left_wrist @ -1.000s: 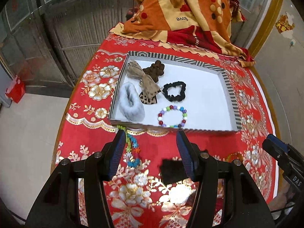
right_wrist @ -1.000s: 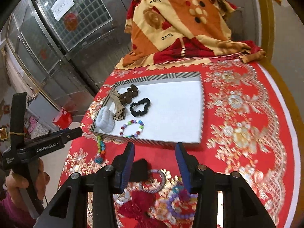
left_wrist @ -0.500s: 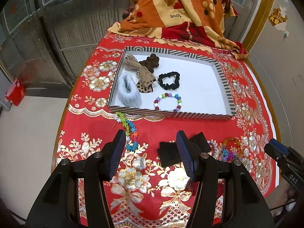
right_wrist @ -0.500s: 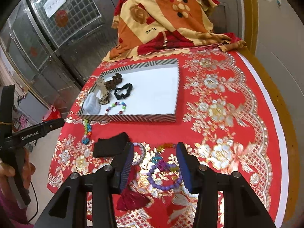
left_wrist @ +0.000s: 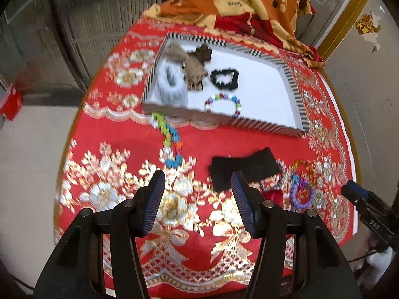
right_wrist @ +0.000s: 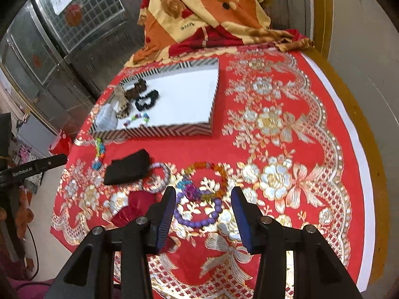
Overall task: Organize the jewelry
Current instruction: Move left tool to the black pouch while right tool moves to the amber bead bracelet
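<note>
Two grippers, both with fingers spread and holding nothing, hover over my red floral tablecloth. My landmark is the striped tray — inside it lie a grey fluffy scrunchie, a black scrunchie and a multicoloured bead bracelet. Just outside the tray's near edge trails a green-and-blue bead strand. Nearer me than the tray, a black pouch lies beside the left gripper, and a purple bead bracelet sits between the fingers of the right gripper — untouched.
</note>
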Action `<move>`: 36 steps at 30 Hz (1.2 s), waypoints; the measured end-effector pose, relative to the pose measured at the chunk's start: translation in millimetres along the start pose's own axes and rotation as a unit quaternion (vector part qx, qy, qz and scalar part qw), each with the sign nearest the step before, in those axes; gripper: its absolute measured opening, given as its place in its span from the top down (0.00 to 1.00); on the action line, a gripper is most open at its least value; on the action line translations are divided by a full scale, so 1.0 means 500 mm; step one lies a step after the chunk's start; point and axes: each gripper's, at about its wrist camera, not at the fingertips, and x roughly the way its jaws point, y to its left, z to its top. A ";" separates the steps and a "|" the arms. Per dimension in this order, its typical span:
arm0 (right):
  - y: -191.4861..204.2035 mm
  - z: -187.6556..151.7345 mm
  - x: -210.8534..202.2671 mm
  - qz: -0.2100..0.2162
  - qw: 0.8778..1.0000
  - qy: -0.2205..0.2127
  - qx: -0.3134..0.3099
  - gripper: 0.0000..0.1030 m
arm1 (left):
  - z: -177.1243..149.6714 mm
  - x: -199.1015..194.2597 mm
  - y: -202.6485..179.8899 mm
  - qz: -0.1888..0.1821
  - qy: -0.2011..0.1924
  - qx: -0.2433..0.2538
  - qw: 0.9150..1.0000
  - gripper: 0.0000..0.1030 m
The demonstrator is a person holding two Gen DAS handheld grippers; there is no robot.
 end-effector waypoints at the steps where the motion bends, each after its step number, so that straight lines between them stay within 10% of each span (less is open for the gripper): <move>1: -0.003 -0.004 0.006 -0.002 1.000 0.003 0.000 0.58 | -0.003 0.007 0.005 -0.004 0.007 -0.006 1.000 0.47; 21: -0.042 0.019 0.160 -0.035 0.998 0.049 -0.011 0.58 | -0.017 0.105 -0.005 -0.046 0.070 -0.044 0.996 0.46; 36: -0.029 0.041 0.202 -0.054 0.995 0.045 -0.067 0.79 | 0.016 0.192 -0.039 -0.058 0.107 -0.061 0.991 0.38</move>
